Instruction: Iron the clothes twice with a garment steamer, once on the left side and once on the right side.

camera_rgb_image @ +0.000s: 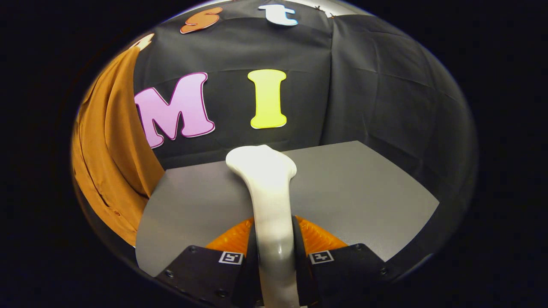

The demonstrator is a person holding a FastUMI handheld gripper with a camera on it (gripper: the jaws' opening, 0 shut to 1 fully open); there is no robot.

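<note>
A white garment steamer (267,188) runs forward from between my fingers, its flared head pointing at the back wall above the grey table (368,188). My gripper (274,252) is shut on the steamer's handle, one finger pressing each side. An orange-brown garment (109,154) hangs off to the left of the steamer, in front of the black cloth wall, its lower edge dropping past the table's left side. The steamer head stands apart from the garment, well to its right.
The grey table spreads ahead of and to the right of the fingers, its top bare beyond the steamer. Black cloth walls (385,94) close the booth behind and to the right of the table.
</note>
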